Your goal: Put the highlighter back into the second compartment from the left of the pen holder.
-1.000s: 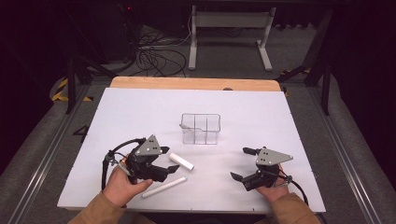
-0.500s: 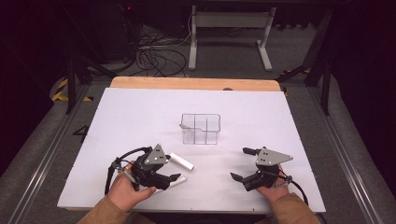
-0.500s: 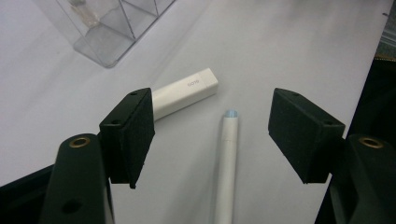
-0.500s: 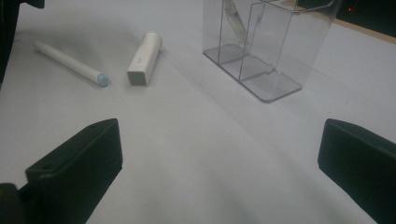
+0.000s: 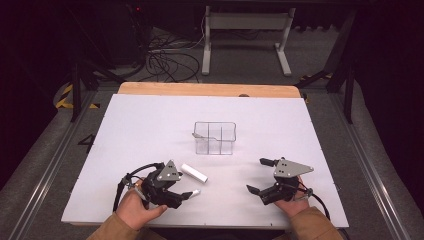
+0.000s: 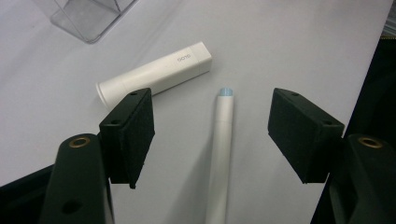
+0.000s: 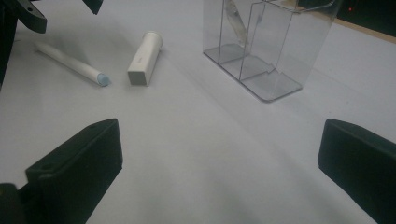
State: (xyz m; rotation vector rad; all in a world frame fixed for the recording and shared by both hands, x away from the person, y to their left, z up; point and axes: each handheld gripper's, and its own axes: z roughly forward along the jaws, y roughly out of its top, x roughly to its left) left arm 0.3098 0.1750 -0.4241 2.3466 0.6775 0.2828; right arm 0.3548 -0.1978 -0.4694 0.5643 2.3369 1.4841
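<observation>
Since the earlier frame the left gripper (image 5: 187,196) has dropped lower and shifted toward the bottom of the high view, now straddling the pen (image 5: 192,193); the right gripper (image 5: 261,176) has stayed put at lower right.

Left gripper view: both black jaws stand apart, about mid-open, with the pen (image 6: 219,154) lying on the table between them, touching neither pad. Pen is white, slim, with a pale blue tip pointing toward the top of the frame. Nothing held.

Just beyond the pen tip, up and to the left in that view, lies the white cap (image 6: 154,74), a stubby tube with a flared round end and a squared end, small grey lettering on its side. Cap and pen are near each other but not touching.

High view: cap (image 5: 194,173) sits just right of the left gripper's grey plate, lower centre of frame. Clear plastic organizer (image 5: 215,138), with 3 compartments visible in the right gripper view, stands upright at centre of the white table (image 5: 150,125), well apart from both grippers.

Right gripper view: jaws wide apart, bare table between them, nothing gripped. Pen (image 7: 70,63) and cap (image 7: 145,58) at upper left, organizer (image 7: 266,46) at upper right.

Person's hands and tan sleeves enter from the bottom edge of the high view.
</observation>
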